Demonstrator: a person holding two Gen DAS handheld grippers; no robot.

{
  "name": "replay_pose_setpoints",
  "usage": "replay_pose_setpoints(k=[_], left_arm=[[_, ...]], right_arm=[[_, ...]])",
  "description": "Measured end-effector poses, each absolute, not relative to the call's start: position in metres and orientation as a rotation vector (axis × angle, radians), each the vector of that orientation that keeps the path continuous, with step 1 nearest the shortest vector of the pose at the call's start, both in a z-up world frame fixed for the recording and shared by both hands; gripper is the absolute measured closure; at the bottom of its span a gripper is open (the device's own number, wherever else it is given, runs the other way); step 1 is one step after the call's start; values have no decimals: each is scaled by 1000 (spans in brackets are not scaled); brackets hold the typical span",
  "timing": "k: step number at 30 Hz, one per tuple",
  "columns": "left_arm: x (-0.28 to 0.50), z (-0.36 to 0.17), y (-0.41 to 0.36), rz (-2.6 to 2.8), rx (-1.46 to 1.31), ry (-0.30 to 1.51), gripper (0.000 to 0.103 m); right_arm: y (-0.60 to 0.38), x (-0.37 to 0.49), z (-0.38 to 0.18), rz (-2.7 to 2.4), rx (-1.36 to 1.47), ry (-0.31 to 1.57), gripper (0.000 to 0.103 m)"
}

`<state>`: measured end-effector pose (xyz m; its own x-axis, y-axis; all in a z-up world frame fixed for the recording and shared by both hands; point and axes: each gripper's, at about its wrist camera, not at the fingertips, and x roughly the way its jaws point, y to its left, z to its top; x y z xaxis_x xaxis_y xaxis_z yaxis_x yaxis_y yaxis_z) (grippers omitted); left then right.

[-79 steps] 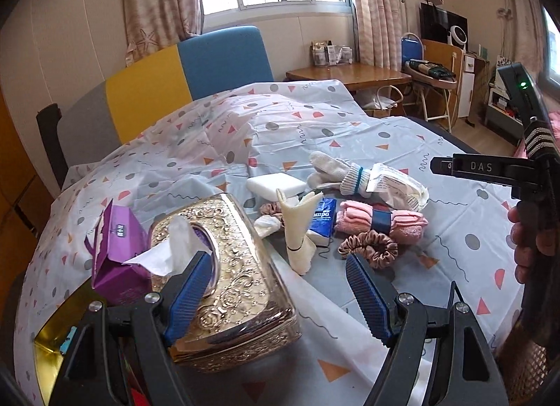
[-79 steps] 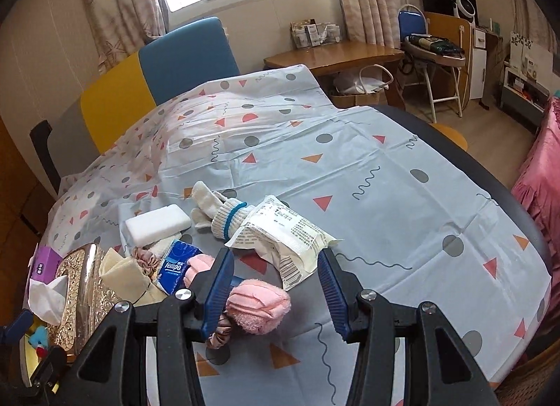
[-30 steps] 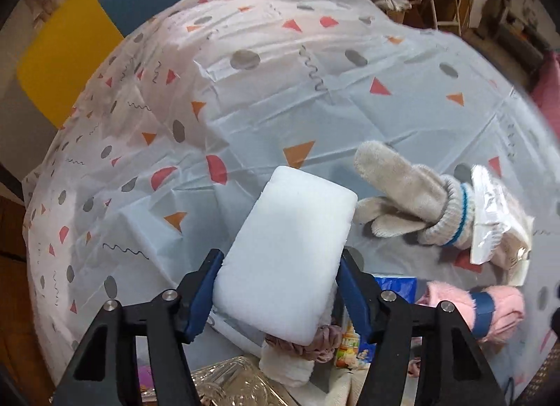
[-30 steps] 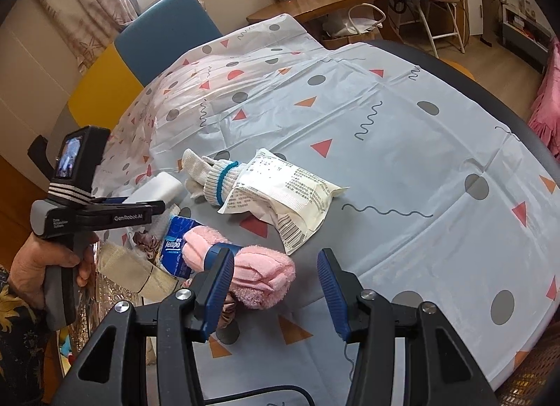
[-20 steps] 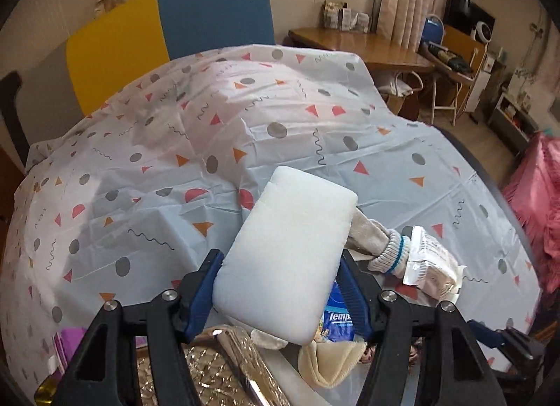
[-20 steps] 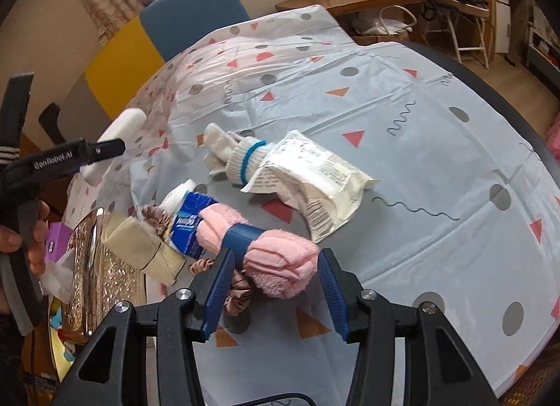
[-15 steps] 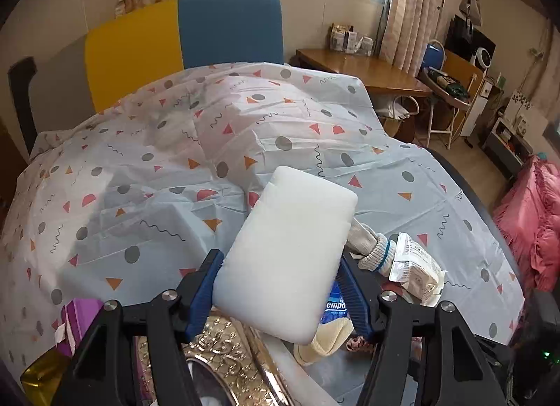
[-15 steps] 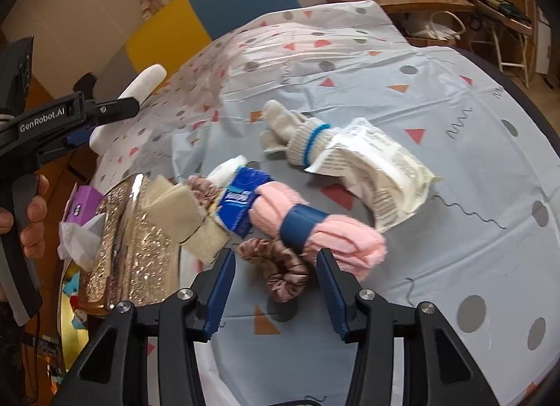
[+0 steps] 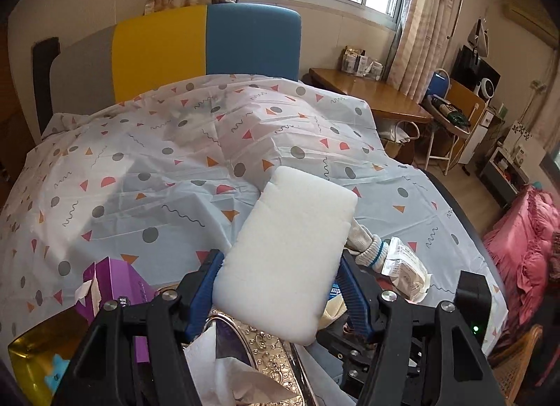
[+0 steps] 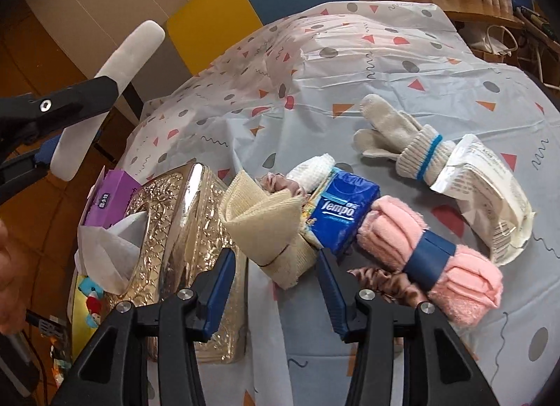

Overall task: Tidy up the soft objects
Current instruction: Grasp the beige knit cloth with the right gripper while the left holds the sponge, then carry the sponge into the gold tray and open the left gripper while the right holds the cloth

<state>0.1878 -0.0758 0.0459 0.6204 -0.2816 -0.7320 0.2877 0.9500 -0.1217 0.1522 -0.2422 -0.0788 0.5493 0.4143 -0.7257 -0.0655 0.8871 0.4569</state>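
Sponge (image 9: 287, 252) clamped in left gripper (image 9: 280, 292), held up above the gold tissue box (image 10: 175, 217). Right gripper (image 10: 274, 287) open, empty, cream cloth (image 10: 266, 227) at 12 o'clock. Risk: foam compresses, grip sits low on it, could pivot out.

The blue tissue pack (image 10: 344, 211) reads "Tempo" in white letters; it lies just right of the gold tissue box (image 10: 182, 227), and in the left wrist view only its letters "mp" show. The purple box (image 10: 110, 201), touching the gold box's left side, carries a small dark label (characters too small to read)
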Motion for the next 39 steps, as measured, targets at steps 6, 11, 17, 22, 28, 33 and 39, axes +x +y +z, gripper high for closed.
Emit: replay_pose_setpoints(k=[6, 11, 17, 22, 28, 33, 39], left_arm=[[177, 51, -58, -322, -31, 821, 37], [175, 45, -58, -329, 2, 839, 37], [203, 46, -54, -271, -29, 851, 37], [215, 81, -1, -152, -93, 757, 37], [204, 87, 88, 35, -118, 714, 37], [158, 59, 148, 138, -126, 719, 36], [98, 4, 207, 237, -220, 796, 36]], right_arm=[[-237, 171, -82, 241, 469, 954, 55], [-231, 187, -92, 165, 440, 993, 72], [-234, 182, -90, 123, 381, 1004, 90], [-240, 178, -91, 142, 358, 1017, 90], [-245, 178, -94, 148, 371, 1012, 90], [-242, 178, -93, 165, 349, 1017, 89], [-244, 181, -93, 144, 344, 1033, 89]])
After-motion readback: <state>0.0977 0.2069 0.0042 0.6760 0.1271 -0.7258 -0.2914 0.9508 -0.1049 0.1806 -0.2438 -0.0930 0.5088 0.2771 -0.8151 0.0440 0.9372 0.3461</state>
